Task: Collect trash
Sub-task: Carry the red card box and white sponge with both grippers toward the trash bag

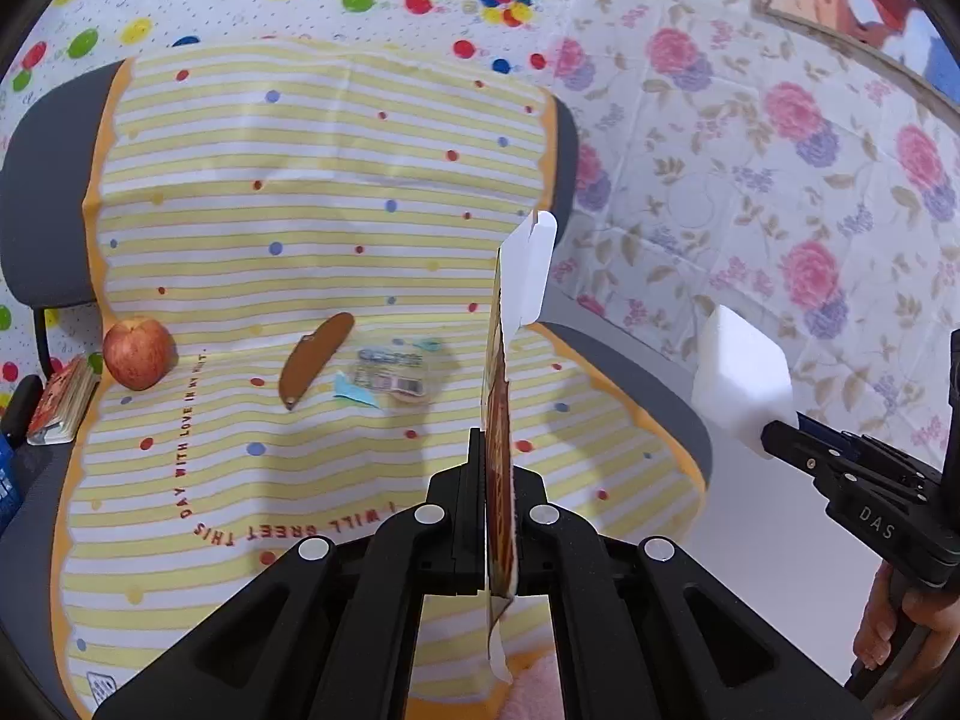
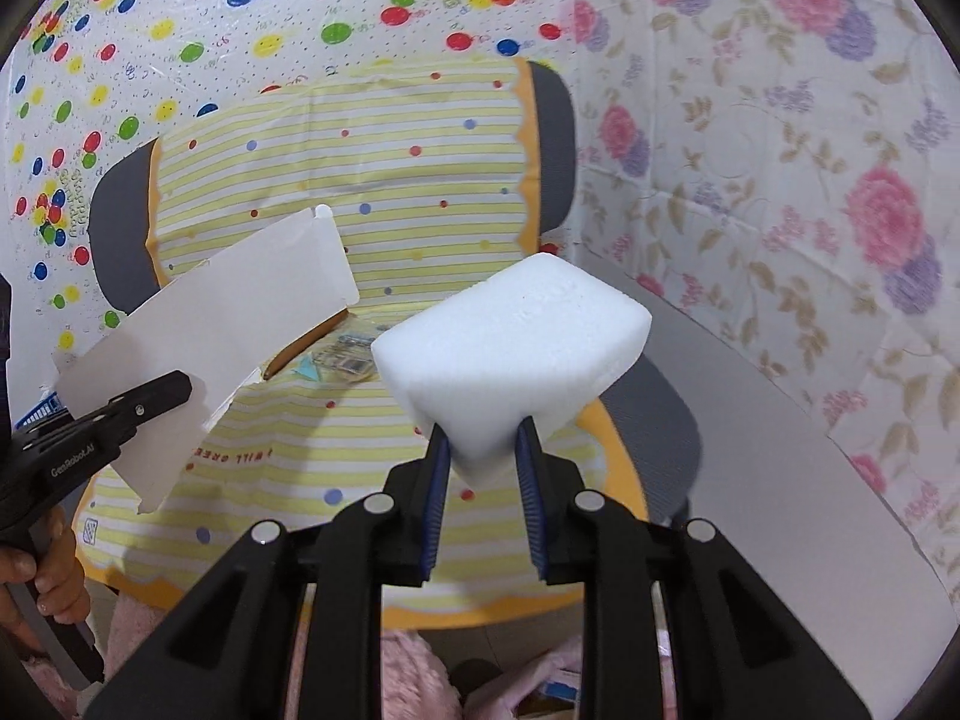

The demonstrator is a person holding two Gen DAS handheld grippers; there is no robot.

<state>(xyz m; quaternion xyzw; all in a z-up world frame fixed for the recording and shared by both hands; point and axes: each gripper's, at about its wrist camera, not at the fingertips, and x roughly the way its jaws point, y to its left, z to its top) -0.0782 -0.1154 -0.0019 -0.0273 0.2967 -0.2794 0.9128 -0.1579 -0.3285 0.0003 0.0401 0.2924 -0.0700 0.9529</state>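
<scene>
Item 1. Left tongs (image 1: 495, 516): clenched on a flattened cardboard package (image 1: 501, 420), held edge-on in the left view; its blank white back faces the right camera. Raised clear above the chair.

Item 2. Right tongs (image 2: 483, 474): grasping a white foam block (image 2: 516, 348) by its lower corner, blue pads pressed in on both sides. Also held aloft, to the right of the cardboard.

Item 3. Office chair (image 1: 42, 192): grey, draped with a yellow-striped cloth (image 1: 300, 192) over back and seat. Serves as the collection site; no table in view.

Item 4. Clear plastic wrapper (image 1: 390, 375) with printed label and blue scraps: lies crumpled near the middle of the seat. Judged trash, not yet collected.

Item 5. Brown elongated object (image 1: 315, 360): lies just left of the wrapper, apart from it. What it is cannot be told; whether it counts as trash is uncertain.

Item 6. Apple (image 1: 139, 353): whole, at the left edge of the seat. Probably not trash.

Item 7. Small book-like item (image 1: 63, 402): beside the chair at far left.

Progress: two pieces in hand, neither deposited; no bin is visible. By judgement the task is about midway: both held pieces need dropping off, then at least the wrapper remains on the seat.
</scene>
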